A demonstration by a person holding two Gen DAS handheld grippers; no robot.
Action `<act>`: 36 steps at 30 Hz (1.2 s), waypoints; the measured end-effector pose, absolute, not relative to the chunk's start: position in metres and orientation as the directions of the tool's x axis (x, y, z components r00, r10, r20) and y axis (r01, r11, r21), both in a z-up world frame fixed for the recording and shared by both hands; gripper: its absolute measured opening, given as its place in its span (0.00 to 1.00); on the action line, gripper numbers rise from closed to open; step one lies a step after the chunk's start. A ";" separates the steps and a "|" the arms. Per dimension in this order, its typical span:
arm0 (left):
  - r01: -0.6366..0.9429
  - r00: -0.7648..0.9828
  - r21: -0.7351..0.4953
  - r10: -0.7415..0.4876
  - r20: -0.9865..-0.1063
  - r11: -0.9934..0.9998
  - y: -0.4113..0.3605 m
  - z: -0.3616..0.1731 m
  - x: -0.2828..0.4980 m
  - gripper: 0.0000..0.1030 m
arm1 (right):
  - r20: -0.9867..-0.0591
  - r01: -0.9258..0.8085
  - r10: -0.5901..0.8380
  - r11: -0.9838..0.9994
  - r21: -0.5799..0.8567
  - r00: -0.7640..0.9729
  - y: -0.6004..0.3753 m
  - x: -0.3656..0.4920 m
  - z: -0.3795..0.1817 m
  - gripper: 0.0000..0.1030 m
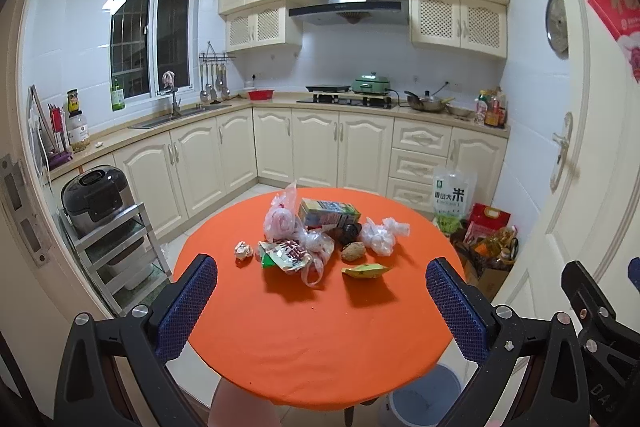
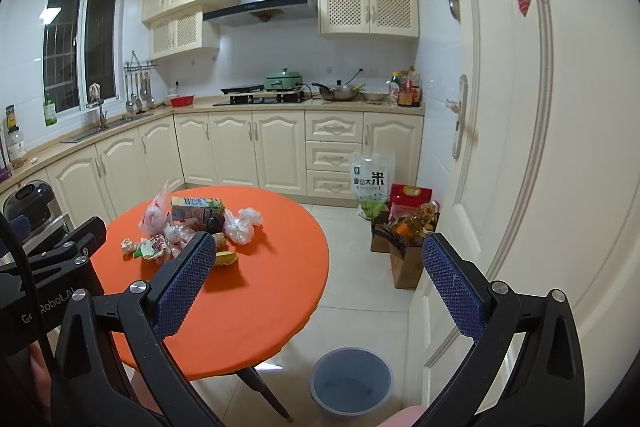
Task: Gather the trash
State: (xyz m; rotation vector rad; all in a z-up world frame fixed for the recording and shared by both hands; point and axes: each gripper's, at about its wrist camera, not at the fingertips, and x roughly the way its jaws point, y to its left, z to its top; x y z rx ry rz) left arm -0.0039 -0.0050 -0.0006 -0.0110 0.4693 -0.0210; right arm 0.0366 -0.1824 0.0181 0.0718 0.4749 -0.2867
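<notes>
I hold both the left gripper (image 1: 320, 291) and right gripper (image 2: 320, 275) spread wide, empty. Nothing collected yet, I judge; next I reach for the trash pile (image 1: 316, 231) at frame centre, then the bin (image 2: 352, 381) below.

Both grippers wide open, nothing between the pads. Left gripper (image 1: 320, 291) tipped a bit downward, blue textured fingers (image 1: 188, 307) spread far apart. Right gripper (image 2: 316, 279) at the same downward tilt, just as wide, its fingers (image 2: 452, 287) empty too. Side by side, close together, each peeking into the other's view.
</notes>
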 end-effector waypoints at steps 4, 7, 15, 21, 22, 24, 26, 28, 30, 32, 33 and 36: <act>0.014 0.891 -0.019 -0.022 -0.453 1.000 -0.003 0.001 -0.001 0.99 | -0.465 0.288 -0.254 0.958 0.002 0.848 -0.180 0.037 0.018 1.00; 0.015 0.893 -0.022 -0.023 -0.449 1.000 -0.002 0.001 -0.001 0.99 | -0.466 0.284 -0.249 0.959 0.004 0.849 -0.180 0.036 0.019 1.00; 0.018 0.895 -0.021 -0.026 -0.446 1.000 -0.001 -0.002 -0.004 0.99 | -0.464 0.272 -0.240 0.962 0.002 0.853 -0.178 0.038 0.019 1.00; 0.021 0.895 -0.026 -0.030 -0.445 0.999 0.001 -0.001 -0.006 0.99 | -0.472 0.266 -0.230 0.964 0.009 0.851 -0.177 0.040 0.019 1.00; 0.022 0.894 -0.027 -0.031 -0.446 0.999 0.001 -0.001 -0.006 0.99 | -0.474 0.267 -0.231 0.964 0.010 0.850 -0.177 0.040 0.019 1.00; 0.021 0.895 -0.027 -0.031 -0.445 0.999 0.002 -0.001 -0.007 0.99 | -0.475 0.269 -0.233 0.963 0.008 0.848 -0.176 0.041 0.019 1.00; 0.018 0.896 -0.027 -0.029 -0.444 0.999 0.003 -0.001 -0.007 0.99 | -0.474 0.271 -0.236 0.963 0.006 0.848 -0.175 0.040 0.019 1.00; 0.017 0.896 -0.027 -0.027 -0.442 0.999 0.003 -0.001 -0.007 0.99 | -0.472 0.272 -0.238 0.962 0.003 0.849 -0.174 0.040 0.020 1.00; 0.017 0.896 -0.027 -0.027 -0.442 1.000 0.003 -0.001 -0.008 0.99 | -0.469 0.270 -0.239 0.963 -0.001 0.850 -0.174 0.039 0.021 1.00; 0.022 0.895 -0.029 -0.033 -0.445 0.999 0.003 -0.001 -0.008 0.99 | -0.468 0.267 -0.239 0.964 -0.006 0.851 -0.172 0.038 0.021 1.00; 0.023 0.895 -0.030 -0.034 -0.445 0.999 0.003 -0.001 -0.008 0.99 | -0.468 0.265 -0.238 0.964 -0.008 0.851 -0.173 0.038 0.021 1.00; 0.014 0.897 -0.025 -0.024 -0.442 1.000 0.003 -0.001 -0.009 0.99 | -0.468 0.266 -0.242 0.964 -0.016 0.850 -0.172 0.039 0.021 1.00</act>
